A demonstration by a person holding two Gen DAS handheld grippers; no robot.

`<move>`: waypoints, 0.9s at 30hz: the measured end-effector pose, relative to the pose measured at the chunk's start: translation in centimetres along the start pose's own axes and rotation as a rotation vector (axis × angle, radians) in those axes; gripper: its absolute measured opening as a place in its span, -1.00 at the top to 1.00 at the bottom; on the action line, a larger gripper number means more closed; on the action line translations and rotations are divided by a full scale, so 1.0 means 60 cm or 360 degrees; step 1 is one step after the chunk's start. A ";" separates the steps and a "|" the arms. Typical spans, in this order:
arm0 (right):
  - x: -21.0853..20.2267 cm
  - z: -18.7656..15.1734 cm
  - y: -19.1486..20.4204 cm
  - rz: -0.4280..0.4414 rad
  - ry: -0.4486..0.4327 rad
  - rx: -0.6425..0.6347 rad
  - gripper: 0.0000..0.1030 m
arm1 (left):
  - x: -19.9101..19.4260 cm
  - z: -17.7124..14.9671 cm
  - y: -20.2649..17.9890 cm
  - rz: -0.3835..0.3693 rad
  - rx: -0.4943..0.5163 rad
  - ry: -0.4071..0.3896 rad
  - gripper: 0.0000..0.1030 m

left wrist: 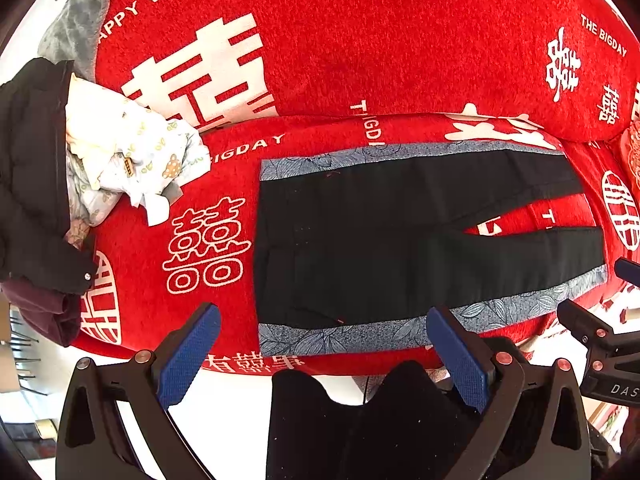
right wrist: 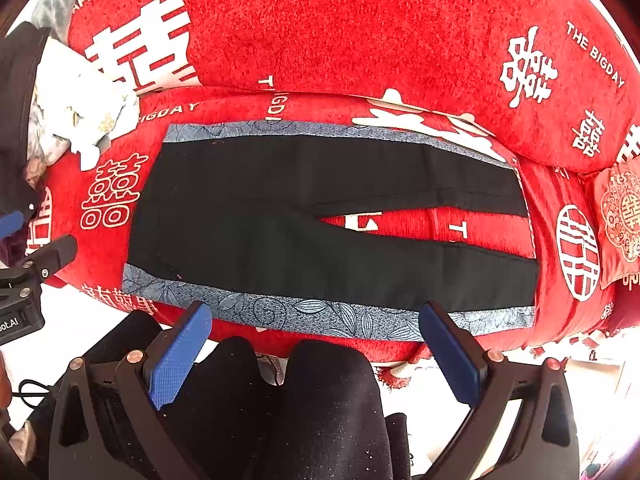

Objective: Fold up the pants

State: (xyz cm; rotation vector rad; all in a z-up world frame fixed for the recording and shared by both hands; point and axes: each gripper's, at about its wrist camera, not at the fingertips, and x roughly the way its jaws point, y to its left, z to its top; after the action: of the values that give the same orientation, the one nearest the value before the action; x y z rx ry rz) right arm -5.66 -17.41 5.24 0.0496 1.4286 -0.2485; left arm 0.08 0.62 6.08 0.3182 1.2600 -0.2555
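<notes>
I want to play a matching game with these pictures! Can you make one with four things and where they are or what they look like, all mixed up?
Things:
1. pants
2. pile of pale baby clothes
3. left gripper
4. small embroidered cushion

Descriptions:
A. heaped at the left end of the sofa
B. open, holding nothing
C. black with blue leafy side stripes, lying flat, legs spread apart
D. red, at the right end of the sofa

Pairs: 1-C, 2-A, 3-B, 4-D
</notes>
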 end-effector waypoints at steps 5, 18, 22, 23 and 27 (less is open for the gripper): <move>0.001 0.000 0.000 0.0001 0.0005 0.0003 -1.00 | 0.001 0.004 0.002 0.0008 -0.0003 0.0005 -1.00; 0.006 0.002 0.003 -0.0001 0.0007 0.0008 -1.00 | 0.004 0.008 0.001 0.0010 0.0015 0.0001 -1.00; 0.005 0.003 0.000 0.0003 0.0009 0.0007 -1.00 | 0.004 0.008 0.001 0.0010 0.0012 0.0002 -1.00; 0.005 0.003 0.001 0.0004 0.0010 0.0007 -1.00 | 0.005 0.009 0.001 0.0012 0.0011 0.0002 -1.00; 0.006 0.003 0.003 0.0004 0.0010 0.0008 -1.00 | 0.007 0.015 0.004 0.0011 0.0010 0.0009 -1.00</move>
State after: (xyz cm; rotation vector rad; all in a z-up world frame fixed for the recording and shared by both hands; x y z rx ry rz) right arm -5.44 -17.34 4.91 0.0560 1.4339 -0.2500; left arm 1.10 0.51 5.93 0.3286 1.2634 -0.2530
